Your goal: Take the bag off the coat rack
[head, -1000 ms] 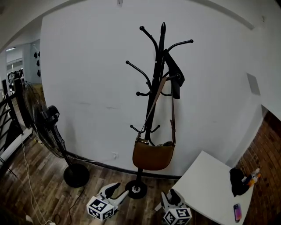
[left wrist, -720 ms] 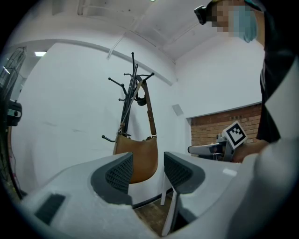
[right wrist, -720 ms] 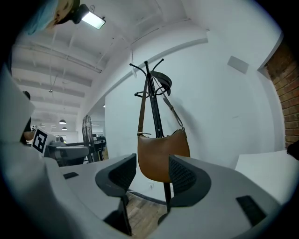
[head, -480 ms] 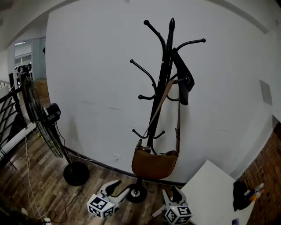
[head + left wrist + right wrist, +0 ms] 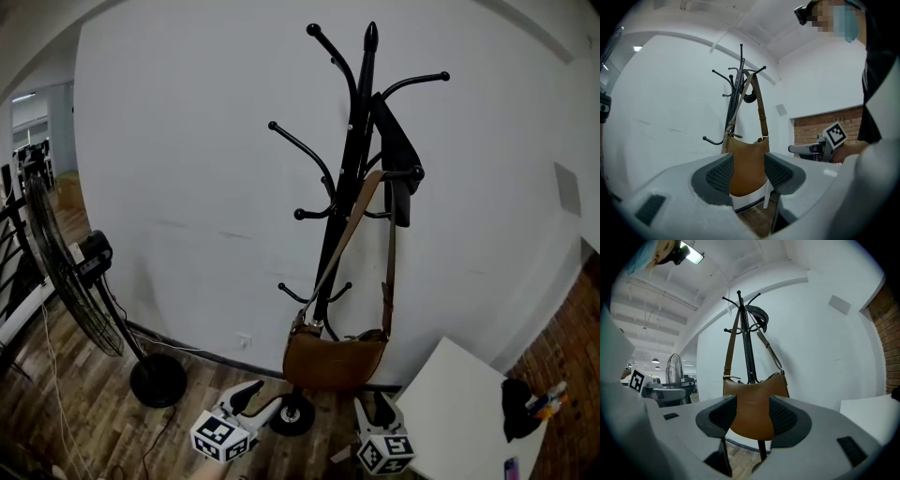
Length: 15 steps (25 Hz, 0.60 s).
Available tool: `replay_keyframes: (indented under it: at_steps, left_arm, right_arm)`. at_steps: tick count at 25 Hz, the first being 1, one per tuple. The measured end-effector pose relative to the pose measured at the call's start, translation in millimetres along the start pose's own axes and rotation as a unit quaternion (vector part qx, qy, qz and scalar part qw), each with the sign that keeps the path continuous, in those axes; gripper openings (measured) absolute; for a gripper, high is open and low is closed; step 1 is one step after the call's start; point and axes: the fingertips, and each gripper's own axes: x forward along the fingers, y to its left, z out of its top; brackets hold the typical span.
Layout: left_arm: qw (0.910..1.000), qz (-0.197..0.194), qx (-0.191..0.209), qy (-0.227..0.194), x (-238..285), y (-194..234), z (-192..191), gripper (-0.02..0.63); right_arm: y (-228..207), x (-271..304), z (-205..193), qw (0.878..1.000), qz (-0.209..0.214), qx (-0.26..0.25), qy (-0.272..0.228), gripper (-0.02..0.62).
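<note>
I see the wooden floor (image 5: 84,412) carrying the coat rack (image 5: 292,415) on its round base by the wall, with a standing fan (image 5: 157,380) to its left. A white tabletop (image 5: 450,403) holds a black bundle (image 5: 516,405) near its right edge.

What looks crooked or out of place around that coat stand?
Nothing stands out. The brown bag hangs by its strap from the coat rack, a dark item above it; the rack's lean may be lens distortion.
</note>
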Motion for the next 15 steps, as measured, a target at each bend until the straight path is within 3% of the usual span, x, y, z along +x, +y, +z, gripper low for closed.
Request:
replay_keyframes:
  at_steps: [15]
  left_arm:
    - [0.9919,-0.123,0.029,-0.018,53.1,64.9,49.8,0.201]
  right_arm:
    - [15.5,43.6,51.9,0.989,-0.124,-0.032,-0.071,0.196]
